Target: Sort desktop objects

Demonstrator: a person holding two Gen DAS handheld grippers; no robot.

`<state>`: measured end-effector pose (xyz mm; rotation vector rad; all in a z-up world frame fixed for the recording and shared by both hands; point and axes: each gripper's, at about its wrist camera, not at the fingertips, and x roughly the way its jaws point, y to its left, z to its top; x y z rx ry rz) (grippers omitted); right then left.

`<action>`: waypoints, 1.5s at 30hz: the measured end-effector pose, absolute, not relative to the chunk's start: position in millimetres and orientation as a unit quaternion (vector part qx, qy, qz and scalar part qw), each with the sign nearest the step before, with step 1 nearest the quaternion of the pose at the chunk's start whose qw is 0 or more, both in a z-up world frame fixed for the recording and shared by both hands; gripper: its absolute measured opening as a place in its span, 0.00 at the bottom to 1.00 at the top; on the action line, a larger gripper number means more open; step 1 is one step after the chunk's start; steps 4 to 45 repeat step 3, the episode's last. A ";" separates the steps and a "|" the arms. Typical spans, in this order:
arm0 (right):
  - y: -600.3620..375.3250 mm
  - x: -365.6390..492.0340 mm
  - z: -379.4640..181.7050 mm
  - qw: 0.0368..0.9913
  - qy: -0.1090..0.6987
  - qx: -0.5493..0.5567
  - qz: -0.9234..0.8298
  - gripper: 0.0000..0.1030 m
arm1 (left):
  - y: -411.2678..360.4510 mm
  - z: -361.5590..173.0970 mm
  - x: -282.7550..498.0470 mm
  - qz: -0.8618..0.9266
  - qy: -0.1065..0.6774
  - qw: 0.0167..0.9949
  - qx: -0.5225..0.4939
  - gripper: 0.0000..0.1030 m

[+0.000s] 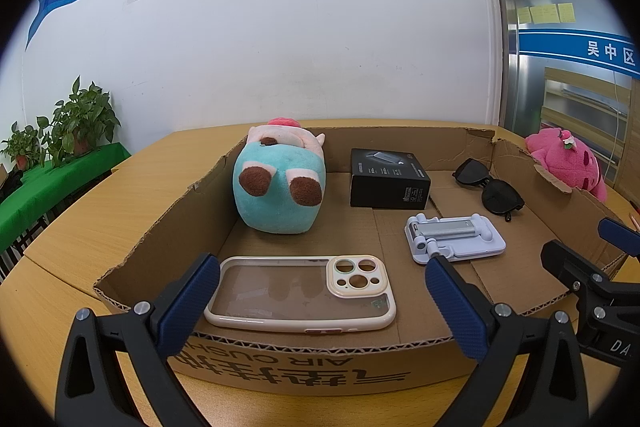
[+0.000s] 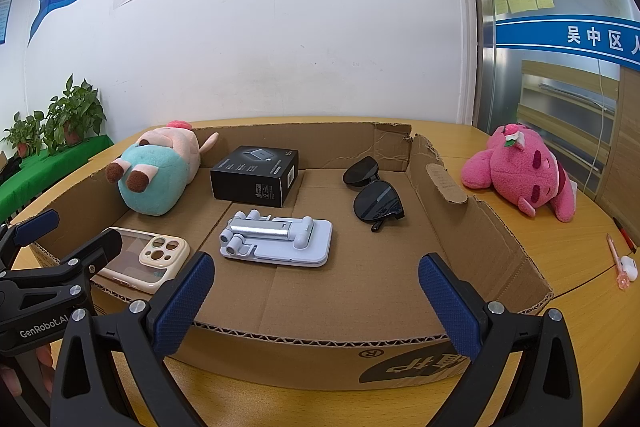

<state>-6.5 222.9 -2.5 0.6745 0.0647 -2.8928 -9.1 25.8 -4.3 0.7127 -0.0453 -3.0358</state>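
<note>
left gripper (image 1: 320,291): held apart, nothing gripped, hovering at near wall of cardboard box (image 1: 280,367)
phone case (image 1: 300,293): laid flat in box, near-left corner
teal plush (image 1: 276,179): laid in box, far left
black box (image 1: 388,179): set in box, beside plush
phone stand (image 1: 454,237): folded flat, mid box
sunglasses (image 1: 490,189): folded, far right in box
pink plush (image 2: 524,169): left on table (image 2: 580,307), outside box
right gripper (image 2: 316,285): spread wide, nothing gripped, over near wall

A light wooden table (image 2: 560,327) is carrying a shallow cardboard box (image 2: 492,239), with a pink plush toy (image 2: 520,171) lying just right of the box's far corner, and a pink pen (image 2: 618,263) beside a small white case (image 2: 629,265) lying further right of the box.
</note>
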 end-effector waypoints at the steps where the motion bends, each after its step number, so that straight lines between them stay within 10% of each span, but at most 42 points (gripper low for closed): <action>1: 222.8 -6.5 -2.5 0.085 0.022 0.226 -0.970 1.00 | 25.8 -4.4 -9.2 -0.973 -0.015 0.011 0.229 0.99; 45: 222.8 -6.5 -2.6 0.085 0.022 0.226 -0.970 1.00 | 25.8 -4.4 -9.4 -0.973 -0.015 0.012 0.229 0.99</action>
